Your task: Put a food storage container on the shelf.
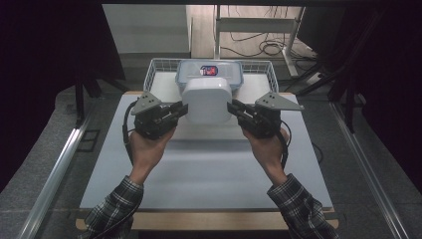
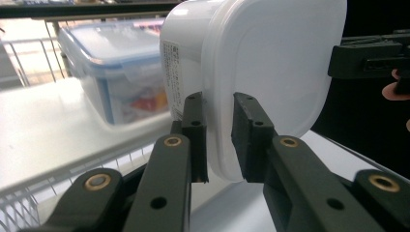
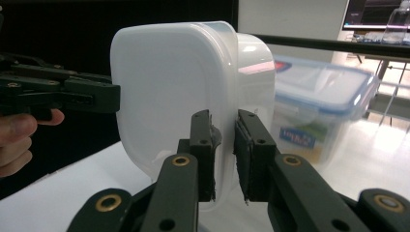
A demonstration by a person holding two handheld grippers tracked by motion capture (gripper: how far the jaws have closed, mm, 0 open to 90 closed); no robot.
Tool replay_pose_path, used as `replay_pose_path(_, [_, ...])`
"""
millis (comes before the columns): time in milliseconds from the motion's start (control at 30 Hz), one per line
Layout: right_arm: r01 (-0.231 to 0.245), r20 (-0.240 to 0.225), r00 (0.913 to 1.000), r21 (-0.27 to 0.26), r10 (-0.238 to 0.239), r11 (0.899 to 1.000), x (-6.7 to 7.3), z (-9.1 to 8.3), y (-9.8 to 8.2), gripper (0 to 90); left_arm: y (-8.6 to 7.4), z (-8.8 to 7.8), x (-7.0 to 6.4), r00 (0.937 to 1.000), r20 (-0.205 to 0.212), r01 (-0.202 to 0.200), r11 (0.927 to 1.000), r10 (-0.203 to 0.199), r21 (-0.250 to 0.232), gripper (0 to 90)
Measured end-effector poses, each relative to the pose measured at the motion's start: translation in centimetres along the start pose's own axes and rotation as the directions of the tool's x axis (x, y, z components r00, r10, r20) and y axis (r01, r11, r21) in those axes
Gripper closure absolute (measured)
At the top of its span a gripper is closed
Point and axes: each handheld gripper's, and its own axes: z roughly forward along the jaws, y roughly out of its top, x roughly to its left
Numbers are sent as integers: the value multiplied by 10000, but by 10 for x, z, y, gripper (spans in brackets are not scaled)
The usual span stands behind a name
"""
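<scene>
Holding the white plastic container [image 1: 207,101] from both sides, you have your forearms coming in from the bottom of the high view and angling inward, plaid sleeves [image 1: 118,203] at the wrists, each hand wrapped under its tool. Your left gripper [image 1: 180,110] points right and slightly away from you; your right gripper [image 1: 233,108] mirrors it, pointing left. Both grey three-cornered plates sit on top, so the tools are held roughly level.

The container hangs between the two tools, above the white table [image 1: 199,169] and just in front of the wire basket [image 1: 160,67]. It is tipped on its side: its broad lidded face [image 2: 275,67] is turned toward you, and its depth runs away from you toward the basket. The face looks close to square, so a long axis is hard to tell.

In the left gripper view, the black jaws pinch the lid's protruding rim [image 2: 220,145], one pad on each side of it. In the right gripper view the jaws clamp the opposite rim [image 3: 226,145] the same way, narrowly spaced around the thin edge.

Behind it, inside the basket, a clear food box with a blue-trimmed lid [image 1: 209,72] stands upright.
</scene>
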Motion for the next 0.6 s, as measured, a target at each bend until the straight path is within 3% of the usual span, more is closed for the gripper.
replay_pose_path(600, [-106, 38, 9999, -356, 108, 9993, -10, 11, 42, 771, 45, -1, 11, 9995, -133, -273, 9994, 270, -230, 773])
